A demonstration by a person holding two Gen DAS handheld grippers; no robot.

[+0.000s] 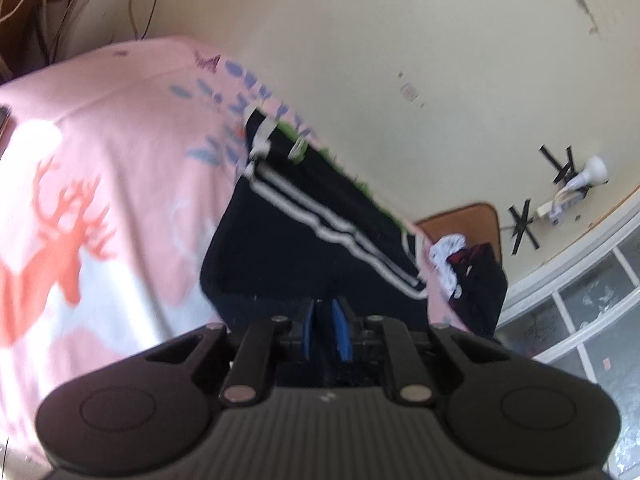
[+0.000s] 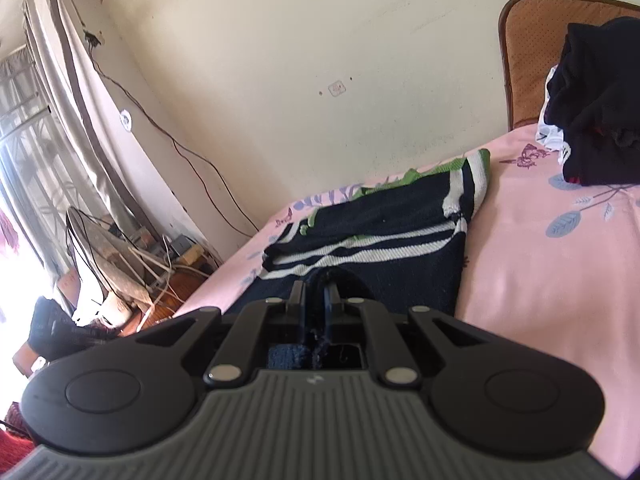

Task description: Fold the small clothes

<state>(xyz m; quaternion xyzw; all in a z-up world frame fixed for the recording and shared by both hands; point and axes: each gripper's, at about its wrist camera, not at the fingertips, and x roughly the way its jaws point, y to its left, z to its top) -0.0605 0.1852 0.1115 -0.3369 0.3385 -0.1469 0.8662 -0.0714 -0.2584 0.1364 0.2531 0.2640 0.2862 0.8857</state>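
A navy knitted garment [image 1: 304, 248] with white stripes and green trim lies spread on a pink bedsheet [image 1: 120, 120]. In the left wrist view my left gripper [image 1: 325, 312] sits at the garment's near edge. Its blue pads [image 1: 341, 332] are almost together, pinching dark fabric. The right wrist view shows the same garment [image 2: 380, 268], partly folded over on itself. My right gripper [image 2: 316, 296] is shut on its near hem. Navy knit bunches between and behind those fingers.
A pile of dark and white clothes [image 2: 600, 100] lies on the bedsheet [image 2: 540, 280] by a brown headboard [image 2: 528, 60]; the same pile [image 1: 476, 276] shows in the left view. A cream wall runs along the bed's far side. A fan and cables [image 2: 100, 248] stand beyond the bed's left end.
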